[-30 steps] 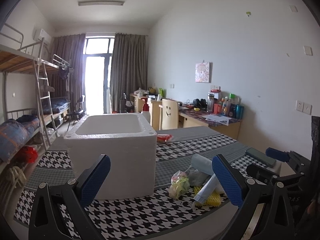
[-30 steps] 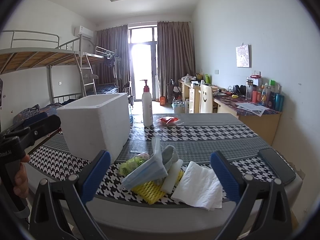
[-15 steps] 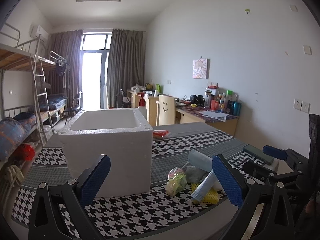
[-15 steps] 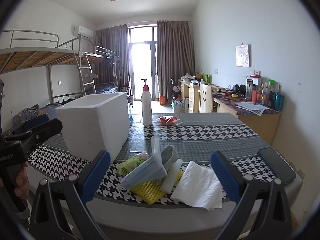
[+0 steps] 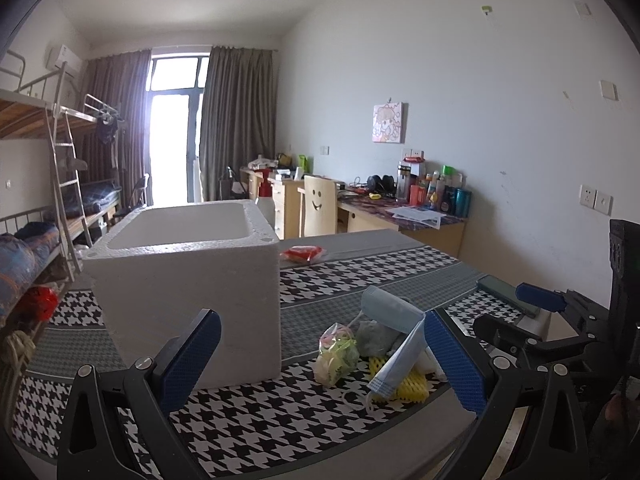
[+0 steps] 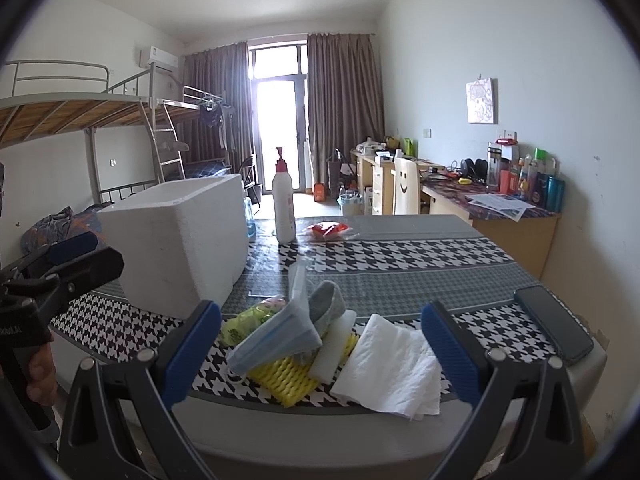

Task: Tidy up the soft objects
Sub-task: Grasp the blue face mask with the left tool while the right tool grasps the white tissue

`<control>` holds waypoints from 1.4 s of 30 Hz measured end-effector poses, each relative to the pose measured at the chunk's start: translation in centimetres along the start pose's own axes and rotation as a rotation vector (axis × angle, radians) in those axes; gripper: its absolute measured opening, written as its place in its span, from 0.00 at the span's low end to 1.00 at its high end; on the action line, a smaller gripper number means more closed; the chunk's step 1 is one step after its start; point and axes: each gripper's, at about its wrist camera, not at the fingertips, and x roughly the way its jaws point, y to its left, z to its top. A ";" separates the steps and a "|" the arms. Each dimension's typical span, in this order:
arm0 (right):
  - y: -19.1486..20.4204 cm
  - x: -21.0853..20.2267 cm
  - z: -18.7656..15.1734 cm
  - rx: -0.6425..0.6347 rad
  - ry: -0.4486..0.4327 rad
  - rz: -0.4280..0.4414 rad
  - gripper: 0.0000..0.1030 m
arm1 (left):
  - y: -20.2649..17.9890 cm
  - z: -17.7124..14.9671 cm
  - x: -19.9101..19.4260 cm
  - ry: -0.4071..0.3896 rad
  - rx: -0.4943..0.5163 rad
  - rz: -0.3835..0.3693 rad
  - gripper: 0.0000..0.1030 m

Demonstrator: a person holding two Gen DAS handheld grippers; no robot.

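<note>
A pile of soft things lies near the table's front edge: a blue face mask (image 6: 276, 338) (image 5: 394, 344), a yellow foam net (image 6: 294, 376) (image 5: 404, 386), a green-yellow plastic bag (image 6: 244, 318) (image 5: 336, 354), a grey cloth (image 6: 326, 306), a white sponge (image 6: 334, 344) and a white paper towel (image 6: 390, 366). A white foam box (image 5: 184, 280) (image 6: 180, 240) stands open-topped to their left. My left gripper (image 5: 320, 360) is open, held above the table edge before the box and pile. My right gripper (image 6: 320, 350) is open too, with the pile just beyond its fingers.
A houndstooth cloth covers the table (image 6: 400, 252). A black phone (image 6: 554, 322) lies at the right edge, with a pump bottle (image 6: 283, 200) and a red packet (image 6: 328, 229) at the back. Bunk beds (image 5: 36, 200) stand left, desks (image 6: 500, 208) along the right wall.
The left gripper has swung to the left and pulled back a little, so the box and pile sit further right in its view. The right gripper has barely moved.
</note>
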 end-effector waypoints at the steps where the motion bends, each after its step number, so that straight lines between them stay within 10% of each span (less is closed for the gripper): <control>1: -0.1 0.1 0.0 0.001 0.003 -0.002 0.99 | -0.1 0.0 0.1 0.004 0.001 -0.003 0.99; 42: -6.0 3.7 -2.9 0.117 0.162 -0.103 0.99 | -4.7 -2.3 9.6 0.210 0.035 -0.152 0.98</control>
